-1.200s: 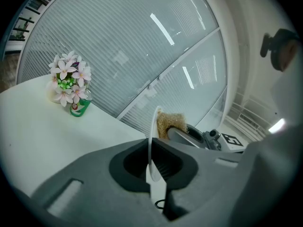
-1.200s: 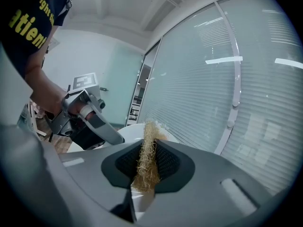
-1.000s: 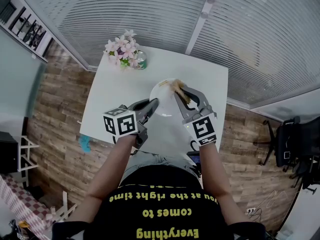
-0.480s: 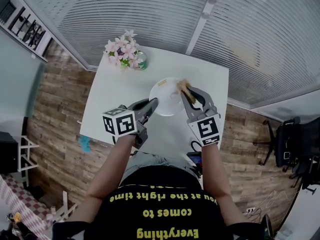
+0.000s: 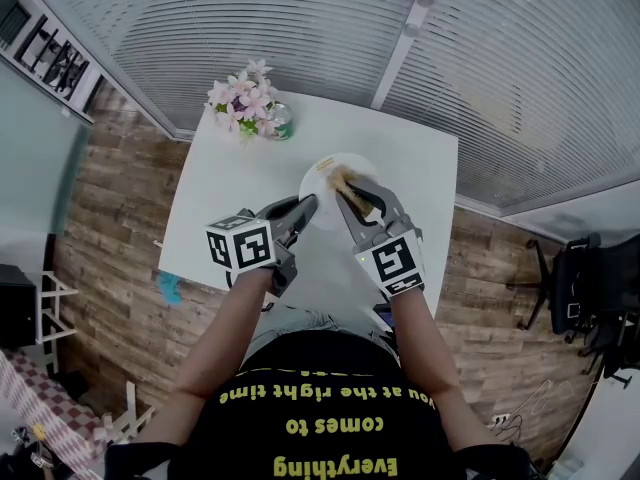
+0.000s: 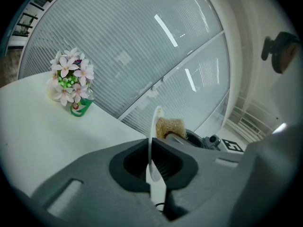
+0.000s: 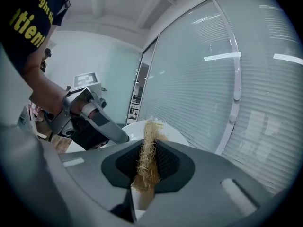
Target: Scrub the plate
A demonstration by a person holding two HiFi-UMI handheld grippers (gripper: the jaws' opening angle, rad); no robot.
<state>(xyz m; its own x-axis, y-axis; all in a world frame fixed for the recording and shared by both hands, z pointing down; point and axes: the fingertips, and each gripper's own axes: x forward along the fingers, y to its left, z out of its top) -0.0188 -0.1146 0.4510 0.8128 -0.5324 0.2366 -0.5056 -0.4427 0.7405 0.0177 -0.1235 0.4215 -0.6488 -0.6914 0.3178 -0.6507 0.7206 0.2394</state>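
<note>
Since half a second ago, the right gripper (image 5: 352, 192) has shifted left across the plate (image 5: 318, 193), carrying the scrubber (image 5: 342, 178) from the plate's right rim toward its middle. The left gripper (image 5: 308, 206) has not changed position.

Left gripper: the jaws are closed almost fully, pinching the near-left rim of the plate. In the left gripper view the plate shows edge-on as a thin white line rising from between the pads.

Right gripper: the jaws stand partly open and are clamped on the scrubber, a tan, fibrous pad. In the right gripper view the fibres fill the gap between the pads and stick out past the fingertips. The scrubber's far end lies against the plate's upper face.

Plate: white and round, located over the right half of the white table (image 5: 230, 183), between the two grippers. A small yellowish mark sits near its far rim. Whether the plate rests on the table or is lifted clear cannot be told.

Other items: a bunch of pink and white flowers (image 5: 243, 98) stands at the far-left corner of the table, with a small green container (image 5: 283, 123) touching its right side. Both are well apart from the plate.
</note>
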